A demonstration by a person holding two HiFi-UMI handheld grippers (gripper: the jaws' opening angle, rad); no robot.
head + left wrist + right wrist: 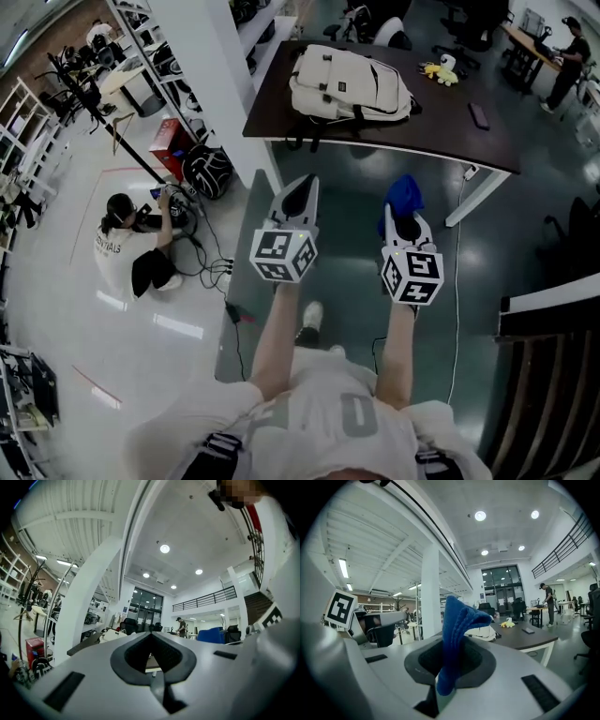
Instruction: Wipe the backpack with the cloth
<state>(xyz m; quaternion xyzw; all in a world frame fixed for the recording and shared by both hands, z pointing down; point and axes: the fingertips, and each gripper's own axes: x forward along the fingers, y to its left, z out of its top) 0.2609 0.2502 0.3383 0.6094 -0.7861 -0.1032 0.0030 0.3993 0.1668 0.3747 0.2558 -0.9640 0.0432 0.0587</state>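
Left gripper (pixel 302 185) is clenched with nothing in it; in the left gripper view its jaws (pixel 152 641) meet with no gap. Right gripper (pixel 406 225) is clamped on the blue cloth (pixel 403 193), and in the right gripper view the cloth (pixel 457 630) stands up from between the jaws and folds over at the top. I'm holding both grippers over the floor on the near side of the dark table (pixel 450 127), side by side and apart. The cream backpack (pixel 349 84) lies flat on the left half of that table, straps hanging over the near edge, well apart from both grippers. A yellow toy (pixel 439 72) sits on the far right of the table and a dark phone (pixel 479 114) nearer me. A person (pixel 127 246) sits on the floor at far left.
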